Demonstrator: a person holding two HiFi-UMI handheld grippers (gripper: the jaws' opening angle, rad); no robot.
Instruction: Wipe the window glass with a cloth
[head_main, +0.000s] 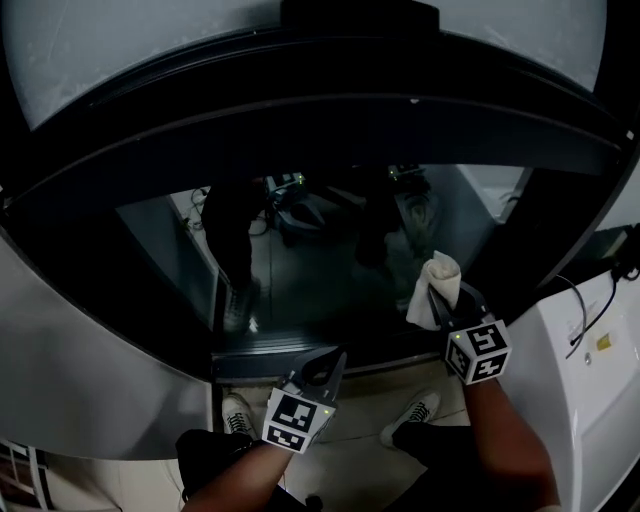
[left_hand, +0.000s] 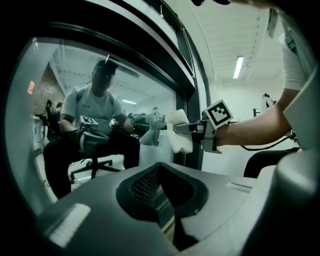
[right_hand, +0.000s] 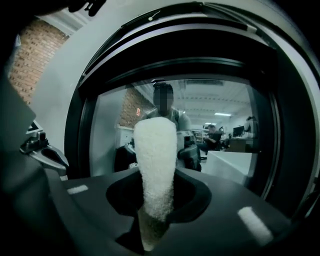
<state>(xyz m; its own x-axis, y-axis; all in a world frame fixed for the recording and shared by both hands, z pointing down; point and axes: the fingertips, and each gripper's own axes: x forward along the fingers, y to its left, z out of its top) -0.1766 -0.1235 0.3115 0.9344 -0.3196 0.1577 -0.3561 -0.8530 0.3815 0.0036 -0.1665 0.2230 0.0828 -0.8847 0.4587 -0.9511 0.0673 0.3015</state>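
Currently: right claw is clamped on the white cloth, which stands up out of the jaws in a tall fold. The cloth sits at the right side of the window glass and meets its own reflection there. Left claw is closed with nothing in it, low by the bottom frame, well apart from the cloth.

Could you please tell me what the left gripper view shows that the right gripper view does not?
Only the left: the right gripper from the side, holding the cloth at the window glass. Only the right: the cloth end-on, clamped between that gripper's own jaws. Both: the glass, the cloth, a person's reflection.
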